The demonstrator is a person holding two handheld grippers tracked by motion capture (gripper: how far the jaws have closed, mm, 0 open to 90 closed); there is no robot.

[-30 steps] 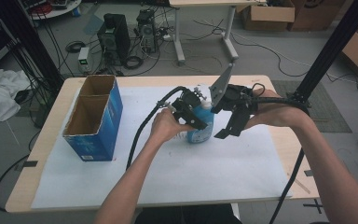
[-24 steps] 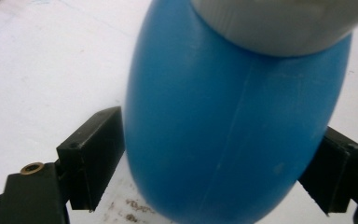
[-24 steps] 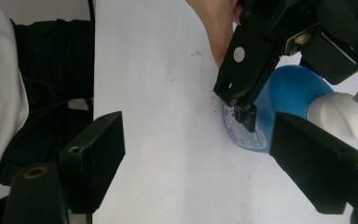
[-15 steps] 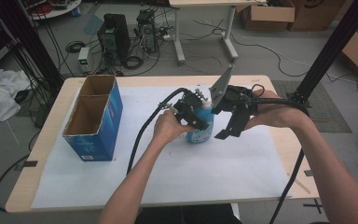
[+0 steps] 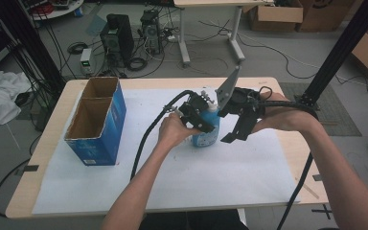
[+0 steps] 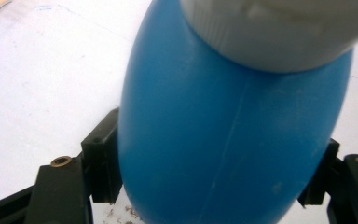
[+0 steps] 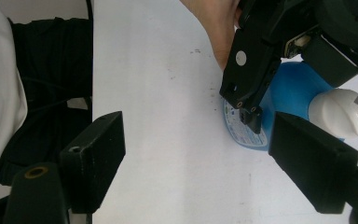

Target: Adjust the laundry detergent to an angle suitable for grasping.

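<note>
Blue plastic bottle with a white cap, standing on the white sheet that covers the tabletop, just right of centre and well apart from the open blue cardboard box at the left. Compared with the high view of a second ago, neither hand has shifted; the change lies in the left gripper, whose jaws have just been closing from a wide spread. In the left gripper view the bottle's body now sits between its fingers, which meet both flanks, so the bottle appears pinched, though how firmly cannot be told. The right gripper hovers just beside the bottle with its fingers spread and nothing between them. By this reading the grasp stage is newly complete: the bottle rests on the sheet but is secured for lifting, possibly toward the box, or for steadying while the right gripper addresses the cap.
</note>
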